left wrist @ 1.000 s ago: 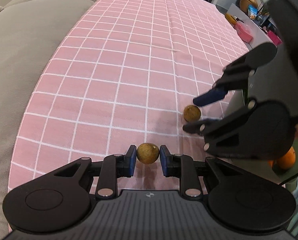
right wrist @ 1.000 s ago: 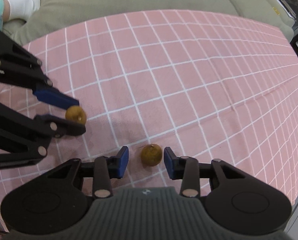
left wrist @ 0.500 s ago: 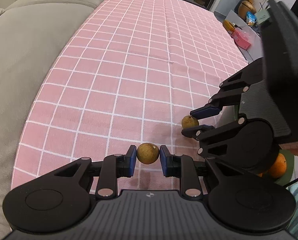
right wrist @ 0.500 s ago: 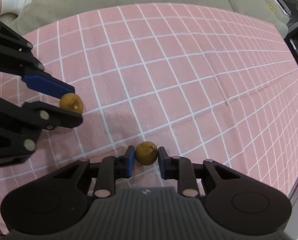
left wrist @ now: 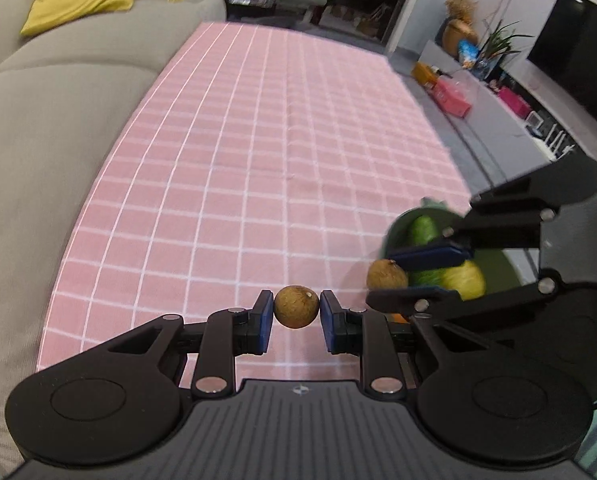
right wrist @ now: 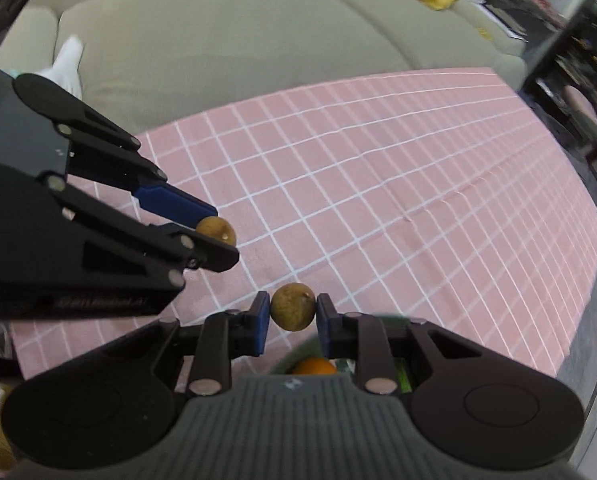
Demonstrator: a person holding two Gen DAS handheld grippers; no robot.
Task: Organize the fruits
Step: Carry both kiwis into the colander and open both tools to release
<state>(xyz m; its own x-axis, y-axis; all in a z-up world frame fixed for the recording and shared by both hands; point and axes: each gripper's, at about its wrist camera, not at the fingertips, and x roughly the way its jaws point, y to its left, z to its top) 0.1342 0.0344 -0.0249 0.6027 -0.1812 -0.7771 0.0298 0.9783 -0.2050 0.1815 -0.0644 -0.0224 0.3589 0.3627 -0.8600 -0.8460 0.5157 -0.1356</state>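
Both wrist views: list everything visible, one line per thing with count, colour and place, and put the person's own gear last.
longans: 2, brown; one between the left fingers, one between the right fingers
bowl: 1, green, at the tablecloth's right edge
cucumber: 1, green, in the bowl
lemon: 1, yellow, in the bowl
orange: 1, in the bowl, under the right gripper
tablecloth: 1, pink with white grid
sofa: 1, beige, beside the table
cushion: 1, yellow, on the sofa
left gripper: black, blue pads, shut
right gripper: black, blue pads, shut
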